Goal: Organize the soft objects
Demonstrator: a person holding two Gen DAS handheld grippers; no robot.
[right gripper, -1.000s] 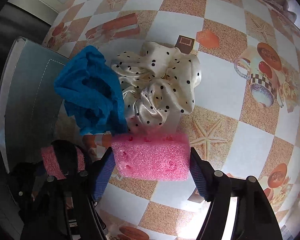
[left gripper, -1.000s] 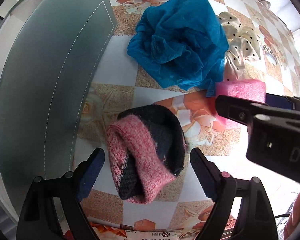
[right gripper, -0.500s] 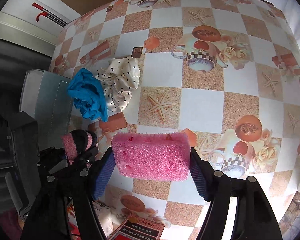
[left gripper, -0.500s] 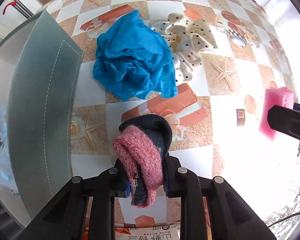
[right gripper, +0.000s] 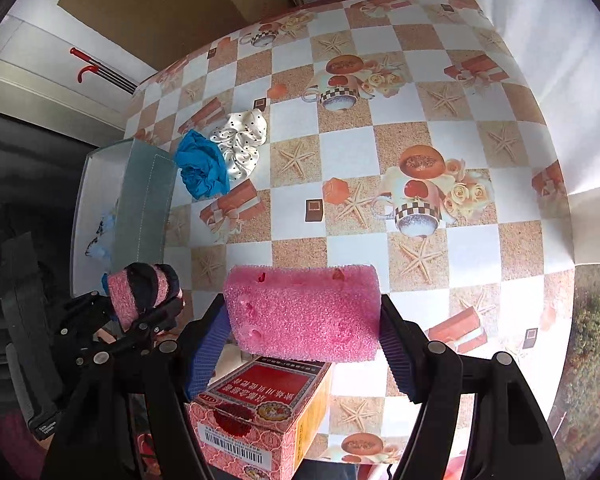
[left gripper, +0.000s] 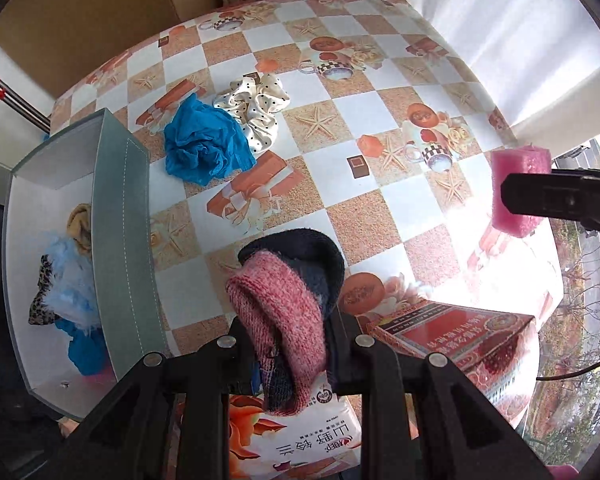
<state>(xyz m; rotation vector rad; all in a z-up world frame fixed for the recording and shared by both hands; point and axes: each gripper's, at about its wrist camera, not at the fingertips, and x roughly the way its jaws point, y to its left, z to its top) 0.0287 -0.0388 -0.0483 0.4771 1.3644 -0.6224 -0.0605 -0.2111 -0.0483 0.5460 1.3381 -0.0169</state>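
Pink-and-navy knit, a rolled sock [left gripper: 288,316] by the look of it, sits pinched in your left gripper [left gripper: 290,354], jaws clenched tight on it, lifted clear of the tablecloth [left gripper: 380,128]. Your right gripper [right gripper: 304,344] clamps the pink sponge [right gripper: 304,314] by its two ends, also off the table, above a red carton [right gripper: 260,428].

Next out, to your left: grey fabric bin [left gripper: 120,232], open top, touching the table edge. Inside you can see several soft pieces already — a pale blue fluffy one [left gripper: 74,284], something leopard-patterned, a tan piece, a blue one low down. Exact kinds too small to tell.

Further out on the cloth: crumpled blue fabric [left gripper: 204,146] with the white polka-dot scrunchie [left gripper: 256,108] touching it on the far side. Both untouched.

Judgement: roughly midway. Some items binned, two in your grips and not yet dropped, two left on the table. Bin lies nearer your left load
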